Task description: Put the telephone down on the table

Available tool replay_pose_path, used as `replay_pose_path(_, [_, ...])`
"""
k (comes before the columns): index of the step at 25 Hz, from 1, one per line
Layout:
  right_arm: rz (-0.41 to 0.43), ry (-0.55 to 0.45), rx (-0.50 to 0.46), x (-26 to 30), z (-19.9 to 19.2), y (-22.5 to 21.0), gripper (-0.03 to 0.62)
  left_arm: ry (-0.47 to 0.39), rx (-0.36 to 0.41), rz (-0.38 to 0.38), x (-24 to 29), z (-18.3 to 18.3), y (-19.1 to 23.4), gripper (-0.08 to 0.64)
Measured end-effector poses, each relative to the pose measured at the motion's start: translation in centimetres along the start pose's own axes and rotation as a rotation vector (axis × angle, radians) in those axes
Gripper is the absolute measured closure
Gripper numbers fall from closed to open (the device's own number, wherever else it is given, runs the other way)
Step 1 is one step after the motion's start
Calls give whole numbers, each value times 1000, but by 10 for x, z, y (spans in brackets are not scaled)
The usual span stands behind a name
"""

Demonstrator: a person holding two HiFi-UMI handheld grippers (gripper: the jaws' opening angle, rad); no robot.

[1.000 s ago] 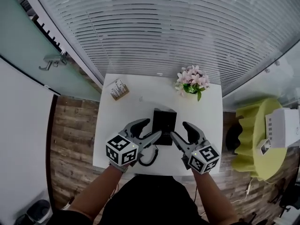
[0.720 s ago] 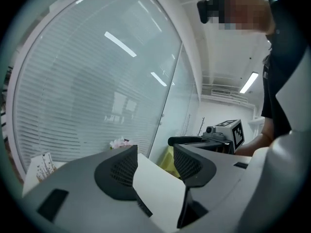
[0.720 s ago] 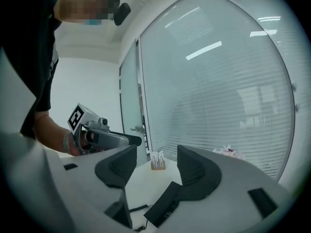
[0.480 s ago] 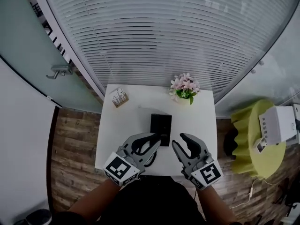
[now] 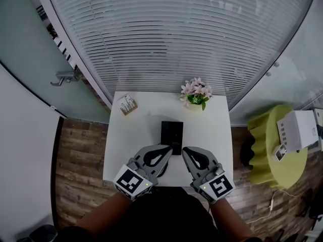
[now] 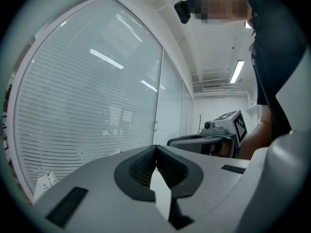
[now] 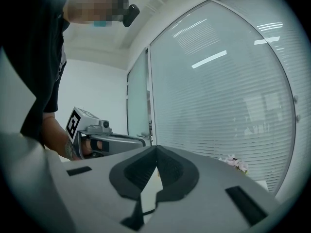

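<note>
The black telephone (image 5: 171, 134) lies flat on the white table (image 5: 131, 135), near its middle. My left gripper (image 5: 168, 150) and right gripper (image 5: 184, 151) hover side by side over the table's near edge, just short of the telephone and not touching it. Both have just been closing and now stand shut with nothing between the jaws. The left gripper view shows its own pads meeting (image 6: 156, 148) and the right gripper (image 6: 214, 139) beside it. In the right gripper view the pads (image 7: 156, 149) meet too, with the left gripper (image 7: 104, 139) alongside. Neither gripper view shows the telephone.
A pot of pink flowers (image 5: 195, 92) stands at the table's far right corner, a small card holder (image 5: 128, 105) at the far left. White blinds (image 5: 176, 39) close off the far side. A yellow-green round table (image 5: 275, 150) with a white box (image 5: 299, 130) stands to the right.
Both grippers drew back from the telephone toward the person and rose, and their jaws went from wide open to shut. The telephone stayed on the table.
</note>
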State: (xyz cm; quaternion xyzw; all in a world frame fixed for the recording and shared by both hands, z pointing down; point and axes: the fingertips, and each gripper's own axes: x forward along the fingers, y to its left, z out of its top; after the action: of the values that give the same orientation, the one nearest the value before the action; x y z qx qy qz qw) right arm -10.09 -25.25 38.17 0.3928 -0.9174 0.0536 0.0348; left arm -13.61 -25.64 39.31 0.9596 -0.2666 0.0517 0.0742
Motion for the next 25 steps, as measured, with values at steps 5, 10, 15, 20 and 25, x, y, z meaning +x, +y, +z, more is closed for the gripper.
replay_pose_path(5, [9,2,0,1,0,6,571,-4,15,-5,-2,5,-5,551])
replay_pose_path(10, [20,5,6,2,-1,11,571,6,-2,-5,-3,-2,-7,551])
replay_pose_path(15, [29,11,10,2,-1,14,571,12,10,-4,-5,-2,-8,551])
replay_pose_path(20, [33,19,13,1,-3,14,571,11,9,-4,-5,-2,-9,551])
replay_pose_path(25, [33,19,32,2,-5,13,571,17,5,0,-6,-4,-8,551])
